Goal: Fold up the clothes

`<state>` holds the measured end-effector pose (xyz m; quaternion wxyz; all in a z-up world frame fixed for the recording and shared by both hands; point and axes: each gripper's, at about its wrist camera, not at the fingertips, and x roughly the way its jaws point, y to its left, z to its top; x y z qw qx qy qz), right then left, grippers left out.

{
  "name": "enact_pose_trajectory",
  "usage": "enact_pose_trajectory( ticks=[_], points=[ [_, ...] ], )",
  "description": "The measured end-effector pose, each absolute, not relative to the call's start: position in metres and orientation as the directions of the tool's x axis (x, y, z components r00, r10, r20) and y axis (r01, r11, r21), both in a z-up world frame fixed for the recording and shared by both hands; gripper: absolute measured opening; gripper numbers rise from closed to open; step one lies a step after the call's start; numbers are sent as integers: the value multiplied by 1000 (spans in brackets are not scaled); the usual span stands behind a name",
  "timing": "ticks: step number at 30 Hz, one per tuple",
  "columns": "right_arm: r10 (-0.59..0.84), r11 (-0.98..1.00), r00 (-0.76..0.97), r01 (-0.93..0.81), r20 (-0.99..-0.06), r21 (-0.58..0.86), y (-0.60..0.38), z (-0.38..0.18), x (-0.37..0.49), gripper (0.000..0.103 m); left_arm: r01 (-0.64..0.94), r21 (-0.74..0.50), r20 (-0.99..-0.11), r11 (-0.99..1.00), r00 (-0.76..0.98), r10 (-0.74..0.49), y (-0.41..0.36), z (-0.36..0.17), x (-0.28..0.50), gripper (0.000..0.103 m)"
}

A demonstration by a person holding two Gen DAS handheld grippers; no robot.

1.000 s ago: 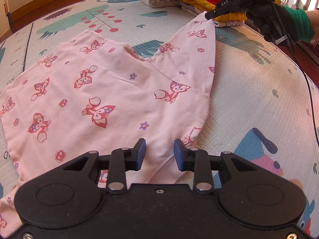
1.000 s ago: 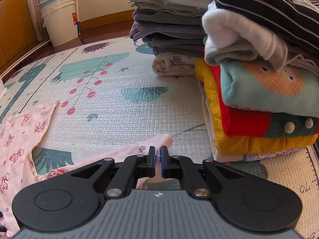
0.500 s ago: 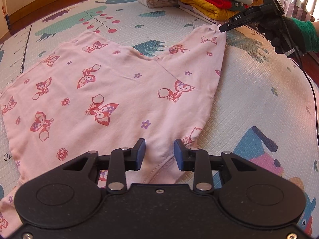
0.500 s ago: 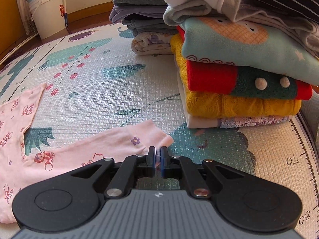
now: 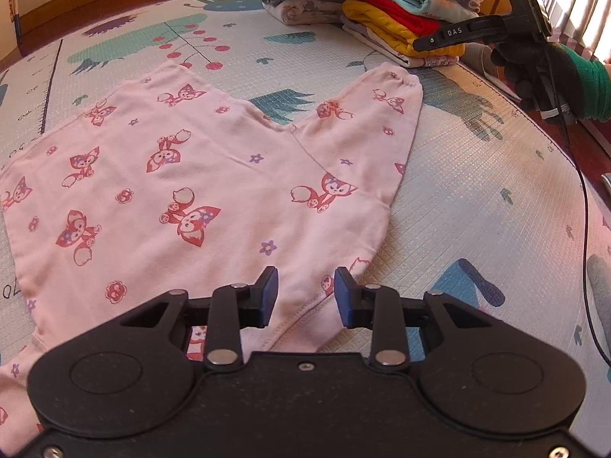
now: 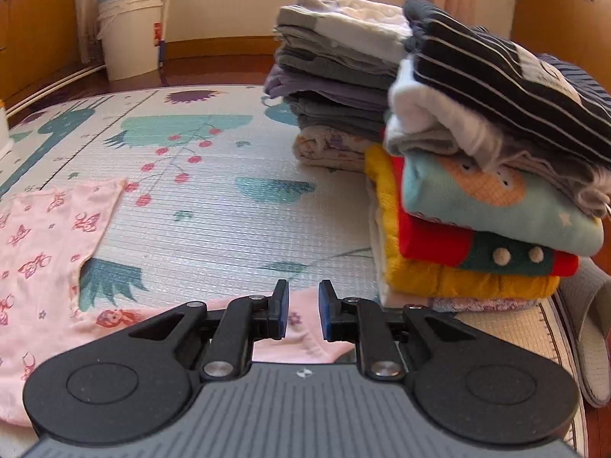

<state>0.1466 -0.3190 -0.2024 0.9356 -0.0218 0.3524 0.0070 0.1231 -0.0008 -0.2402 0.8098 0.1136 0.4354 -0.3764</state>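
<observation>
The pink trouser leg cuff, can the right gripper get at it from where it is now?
Probably yes. The right gripper is open and the cuff of the pink trousers lies flat on the mat just below its fingers, nothing between. The clothes stack stands off to its right.

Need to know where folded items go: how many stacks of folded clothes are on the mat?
2: a grey stack further back, and a colourful stack right beside it, nearer the right tool. More may lie outside both views.
</observation>
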Motion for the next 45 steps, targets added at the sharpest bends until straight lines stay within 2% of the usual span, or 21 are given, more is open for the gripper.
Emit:
enact_pose_trajectory(
  ticks=[3, 6, 10, 14, 21, 26, 29, 32, 36, 45],
  points=[
    [215, 945, 715, -323, -665, -42, -255, -207, 129, 17, 723, -138, -789, 677, 333, -516, -12, -240, 120, 30],
    [371, 842, 626, -539, -686, -37, -203, -218, 106, 15, 718, -123, -800, 685, 337, -496, -18, -244, 118, 30],
    [419, 731, 506, -681, -754, -50, -166, -242, 85, 13, 693, -139, -828, 708, 311, -467, -14, -256, 118, 30],
    [420, 701, 505, -708, -754, -84, -164, -242, 65, 12, 749, -56, -827, 661, 336, -451, -17, -256, 105, 31],
    [425, 717, 523, -693, -739, -77, -164, -240, 60, 13, 687, -98, -805, 720, 370, -463, -1, -247, 113, 31],
    [440, 699, 451, -714, -777, -19, -163, -241, 70, 22, 706, -131, -837, 696, 297, -459, -3, -250, 121, 33],
    [450, 726, 503, -688, -738, -27, -165, -230, 78, 20, 697, -129, -811, 706, 335, -479, 3, -238, 137, 33],
    [433, 740, 543, -669, -719, -60, -159, -229, 93, 20, 674, -84, -787, 734, 407, -464, 0, -229, 170, 33],
    [403, 737, 541, -670, -738, -89, -156, -244, 104, 21, 630, -46, -752, 776, 489, -442, -15, -221, 236, 33],
    [392, 730, 547, -674, -740, -111, -158, -251, 101, 23, 565, -47, -789, 824, 485, -378, -67, -223, 376, 33]
  ],
)
